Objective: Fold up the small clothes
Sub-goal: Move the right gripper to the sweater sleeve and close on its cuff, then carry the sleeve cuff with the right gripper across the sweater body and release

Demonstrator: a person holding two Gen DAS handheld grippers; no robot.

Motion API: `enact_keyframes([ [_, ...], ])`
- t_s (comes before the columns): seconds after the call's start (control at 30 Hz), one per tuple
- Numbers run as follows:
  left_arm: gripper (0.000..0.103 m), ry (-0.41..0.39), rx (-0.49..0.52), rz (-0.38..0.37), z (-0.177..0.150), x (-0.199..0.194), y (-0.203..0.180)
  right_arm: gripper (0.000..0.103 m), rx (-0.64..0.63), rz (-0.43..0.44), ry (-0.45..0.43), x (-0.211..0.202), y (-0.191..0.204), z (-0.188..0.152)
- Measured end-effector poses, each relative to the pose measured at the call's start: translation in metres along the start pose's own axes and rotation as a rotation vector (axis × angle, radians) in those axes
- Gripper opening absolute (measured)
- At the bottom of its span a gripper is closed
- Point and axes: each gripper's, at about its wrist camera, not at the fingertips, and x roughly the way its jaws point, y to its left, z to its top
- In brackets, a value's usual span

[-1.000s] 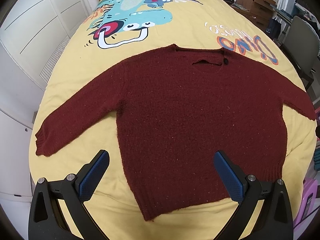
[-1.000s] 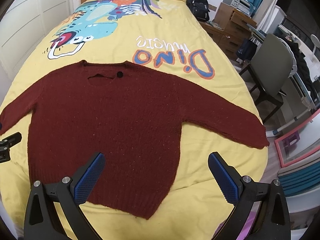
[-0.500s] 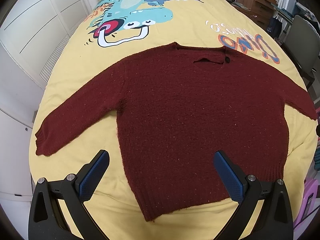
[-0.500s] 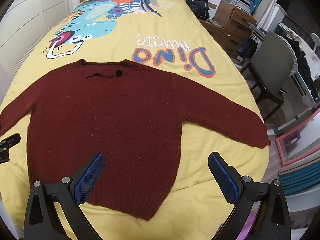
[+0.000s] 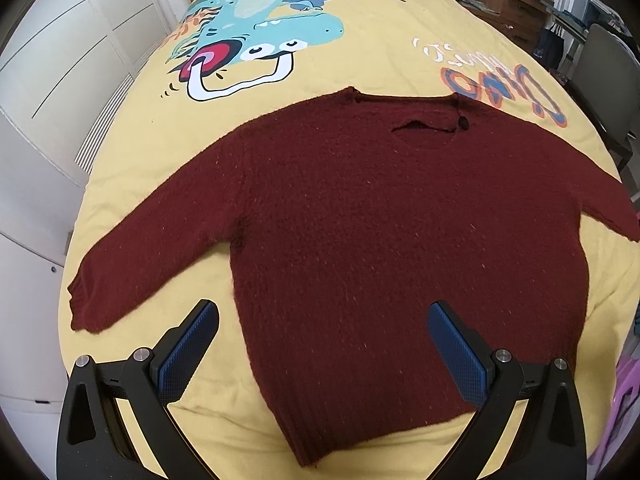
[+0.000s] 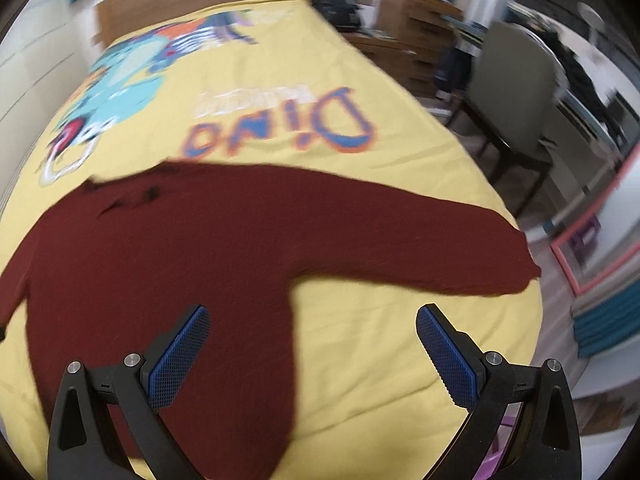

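A dark red knit sweater lies flat and spread out on a yellow bedspread, both sleeves stretched to the sides. My left gripper is open and empty above the sweater's lower hem, near the left sleeve cuff. In the blurred right wrist view the sweater fills the left, with its right sleeve reaching toward the bed's right edge. My right gripper is open and empty above the bedspread just below that sleeve.
The bedspread has a cartoon dinosaur print and "Dino" lettering. White cupboards stand left of the bed. A grey chair, wooden drawers and a black bag stand on the right.
The right gripper has swung to the right and closer toward the right sleeve; its view is now motion-blurred. The left gripper has edged slightly. The sweater has not moved.
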Motion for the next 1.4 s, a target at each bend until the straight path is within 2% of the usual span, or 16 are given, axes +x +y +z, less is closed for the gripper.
enact_keyframes([
  [0.17,0.102,0.004,-0.002,0.007,0.016,0.015,0.007,0.103,0.204,-0.05,0.052,0.062,-0.094,0.019],
  [0.33,0.102,0.006,-0.011,0.011,0.027,0.024,0.009,0.103,0.415,-0.082,0.148,0.121,-0.175,0.019],
  [0.43,0.102,-0.004,-0.034,-0.013,0.031,0.03,0.011,0.103,0.502,-0.104,0.196,0.146,-0.206,0.012],
  [0.57,0.102,0.023,-0.039,-0.014,0.032,0.041,0.013,0.103,0.555,-0.13,0.235,0.171,-0.231,0.004],
  [0.7,0.102,0.066,-0.051,-0.02,0.029,0.055,0.018,0.102,0.647,-0.082,0.241,0.186,-0.245,-0.003],
  [0.77,0.102,0.081,-0.056,-0.016,0.026,0.059,0.021,0.097,0.676,-0.081,0.232,0.186,-0.249,-0.001],
  [0.83,0.102,0.087,-0.064,-0.018,0.022,0.062,0.024,0.076,0.685,-0.093,0.242,0.186,-0.254,0.005],
  [0.87,0.102,0.089,-0.066,-0.018,0.021,0.063,0.026,0.071,0.681,-0.093,0.25,0.185,-0.252,0.009],
  [1.0,0.102,0.081,-0.09,-0.04,0.016,0.063,0.033,0.018,0.678,-0.035,0.247,0.18,-0.255,0.019],
  [1.2,0.102,0.071,-0.096,-0.026,0.014,0.061,0.036,0.013,0.569,-0.009,0.183,0.147,-0.233,0.043],
  [1.4,0.102,0.044,-0.104,-0.023,0.015,0.057,0.045,0.012,0.428,0.051,0.065,0.09,-0.181,0.077],
])
